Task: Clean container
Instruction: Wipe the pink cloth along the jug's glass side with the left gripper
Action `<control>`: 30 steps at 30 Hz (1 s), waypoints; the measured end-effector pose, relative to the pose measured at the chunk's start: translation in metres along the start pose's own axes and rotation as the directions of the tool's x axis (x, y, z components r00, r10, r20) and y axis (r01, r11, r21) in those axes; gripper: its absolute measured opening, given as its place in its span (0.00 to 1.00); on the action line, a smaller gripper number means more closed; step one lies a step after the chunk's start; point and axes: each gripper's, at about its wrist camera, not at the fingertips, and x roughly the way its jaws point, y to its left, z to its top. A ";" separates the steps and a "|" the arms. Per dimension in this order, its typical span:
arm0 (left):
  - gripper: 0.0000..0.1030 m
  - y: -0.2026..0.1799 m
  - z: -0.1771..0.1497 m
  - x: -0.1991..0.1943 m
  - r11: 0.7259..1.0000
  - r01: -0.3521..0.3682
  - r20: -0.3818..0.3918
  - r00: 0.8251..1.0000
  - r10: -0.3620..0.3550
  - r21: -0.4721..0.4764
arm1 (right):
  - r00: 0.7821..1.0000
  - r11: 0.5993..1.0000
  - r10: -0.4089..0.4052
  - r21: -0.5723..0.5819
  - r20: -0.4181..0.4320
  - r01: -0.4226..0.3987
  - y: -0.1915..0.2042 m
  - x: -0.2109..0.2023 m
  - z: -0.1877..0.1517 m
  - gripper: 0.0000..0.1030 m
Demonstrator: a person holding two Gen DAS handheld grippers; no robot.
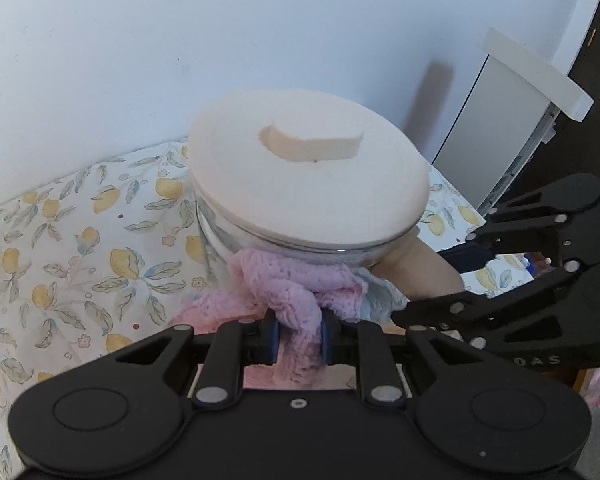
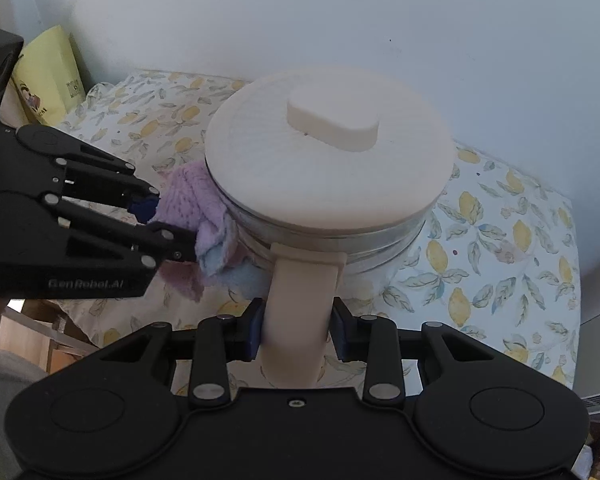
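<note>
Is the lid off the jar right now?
No, the pale lid sits on top of the glass jar, covering its mouth.

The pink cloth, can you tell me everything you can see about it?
The pink cloth is a soft, knobbly, towel-like rag, pink with a pale blue part. It is bunched up and pinched between the blue pads of the left gripper, which is shut on it. The bunch presses against the clear side wall of the glass jar, just under the cream lid and beside the cream handle. Loose folds hang down toward the lemon-print tablecloth.
</note>
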 end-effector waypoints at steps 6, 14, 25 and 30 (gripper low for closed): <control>0.18 0.004 -0.004 0.013 1.000 0.012 -0.022 1.000 -0.013 -0.016 | 1.000 1.000 0.014 0.014 0.011 -0.014 -0.004 -0.001 -0.003 0.37; 0.18 0.013 -0.015 0.035 0.999 0.037 -0.055 0.998 -0.039 -0.040 | 1.000 0.999 0.024 0.045 0.008 -0.024 -0.006 -0.004 -0.009 0.36; 0.19 0.029 -0.028 0.065 0.996 0.067 -0.104 0.992 -0.073 -0.065 | 1.000 0.988 -0.017 0.152 0.008 0.016 -0.003 -0.002 -0.019 0.37; 0.19 0.031 -0.032 0.074 0.995 0.071 -0.118 0.990 -0.078 -0.064 | 0.998 0.978 -0.061 0.201 0.001 0.060 0.000 0.005 -0.024 0.40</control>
